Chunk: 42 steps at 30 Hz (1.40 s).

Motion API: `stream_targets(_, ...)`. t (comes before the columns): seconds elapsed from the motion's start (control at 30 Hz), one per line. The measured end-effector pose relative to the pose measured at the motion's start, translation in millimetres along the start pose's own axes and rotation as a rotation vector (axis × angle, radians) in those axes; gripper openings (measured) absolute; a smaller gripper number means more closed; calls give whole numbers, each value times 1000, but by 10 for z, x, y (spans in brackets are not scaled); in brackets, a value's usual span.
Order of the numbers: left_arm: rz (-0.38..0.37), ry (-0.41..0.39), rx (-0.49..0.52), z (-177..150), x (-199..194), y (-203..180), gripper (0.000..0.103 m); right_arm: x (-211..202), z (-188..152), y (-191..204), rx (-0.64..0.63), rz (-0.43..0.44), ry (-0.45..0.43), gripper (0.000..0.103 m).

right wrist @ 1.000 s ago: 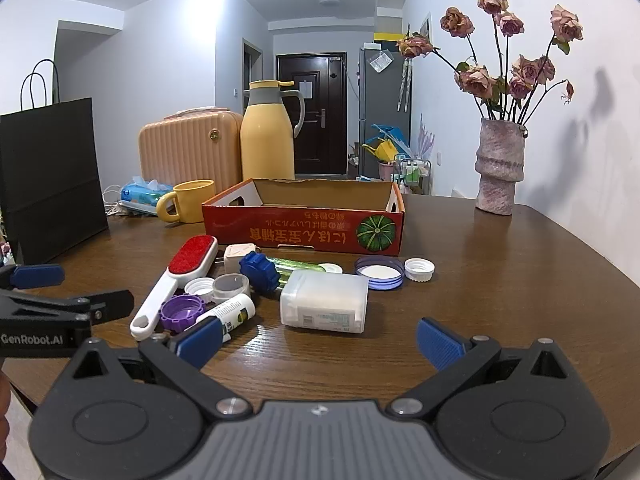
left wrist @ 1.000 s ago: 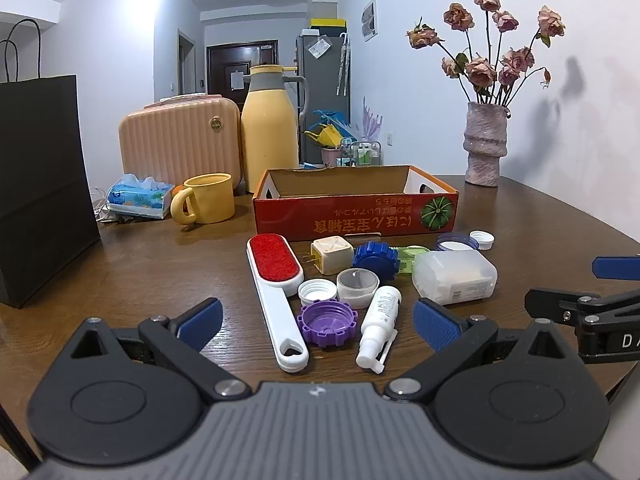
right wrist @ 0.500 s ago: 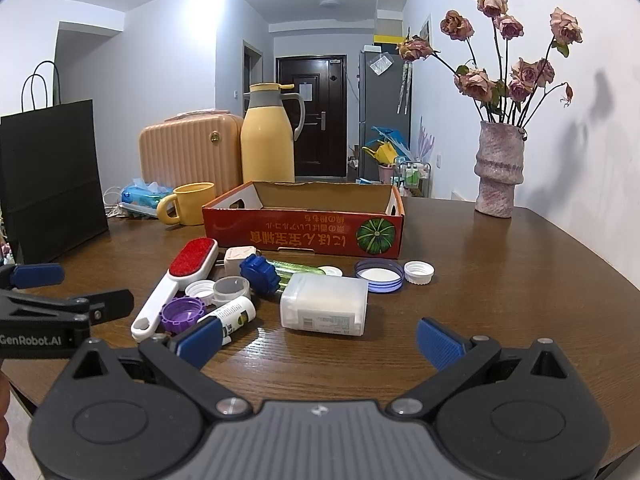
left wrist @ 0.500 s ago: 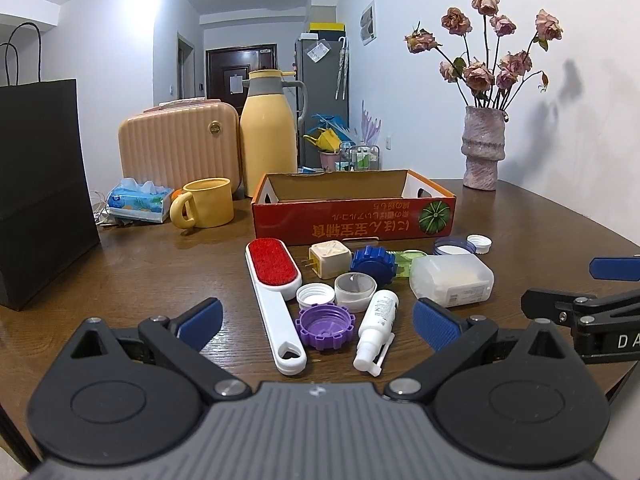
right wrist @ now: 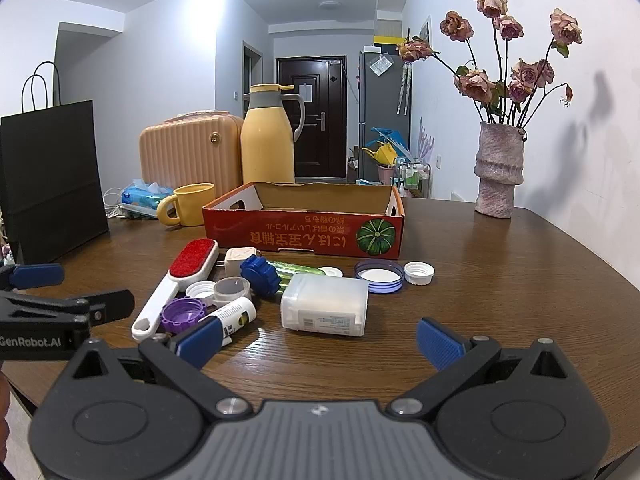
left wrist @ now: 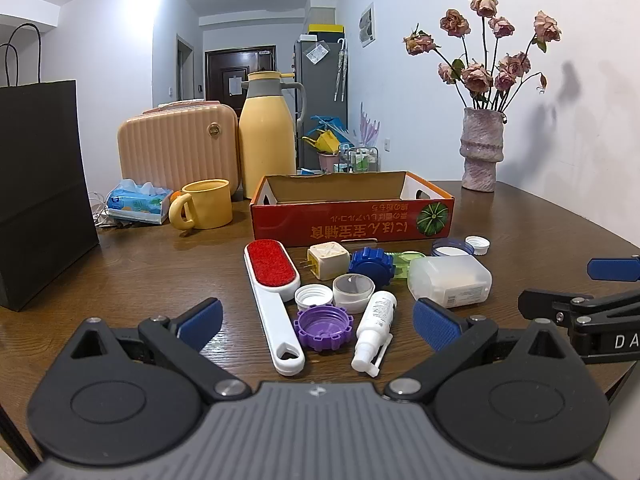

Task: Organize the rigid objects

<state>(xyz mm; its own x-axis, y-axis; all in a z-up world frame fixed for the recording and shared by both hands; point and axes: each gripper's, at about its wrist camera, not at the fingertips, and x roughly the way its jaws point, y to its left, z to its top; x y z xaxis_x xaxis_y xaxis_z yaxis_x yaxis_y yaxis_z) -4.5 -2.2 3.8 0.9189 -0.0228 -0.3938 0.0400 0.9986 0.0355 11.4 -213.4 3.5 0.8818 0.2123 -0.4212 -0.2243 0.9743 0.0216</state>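
An open red cardboard box (left wrist: 352, 226) (right wrist: 304, 234) stands on the wooden table. In front of it lies a cluster: a white lint brush with a red pad (left wrist: 272, 296) (right wrist: 176, 284), a purple cap (left wrist: 323, 327), a white spray bottle (left wrist: 374, 330), a blue knob (left wrist: 371, 265), a cream plug (left wrist: 327, 260), a translucent white case (left wrist: 450, 282) (right wrist: 324, 310), a blue-rimmed lid (right wrist: 379, 276) and a white cap (right wrist: 419, 272). My left gripper (left wrist: 318, 324) is open, just short of the brush handle. My right gripper (right wrist: 318, 338) is open, just short of the white case.
At the back left stand a black paper bag (left wrist: 40, 184), a tissue pack (left wrist: 138, 201), a yellow mug (left wrist: 206, 204), a yellow thermos (left wrist: 267, 136) and a peach case (left wrist: 176, 144). A vase of dried roses (left wrist: 480, 152) stands at the back right.
Both views have tilted slightly, so the objects sit a little higher in the frames. Nothing on the table has moved and both grippers stay open.
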Motion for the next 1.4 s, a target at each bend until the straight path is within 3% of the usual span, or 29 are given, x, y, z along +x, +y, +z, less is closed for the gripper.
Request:
stream_targets(1.1, -1, 13, -4, -10, 78, -8, 103, 25, -11, 18, -3, 0, 0, 103)
stream_targets(1.4, 1, 37, -8, -1, 259, 36, 103, 151, -12, 22, -4, -3, 21, 103)
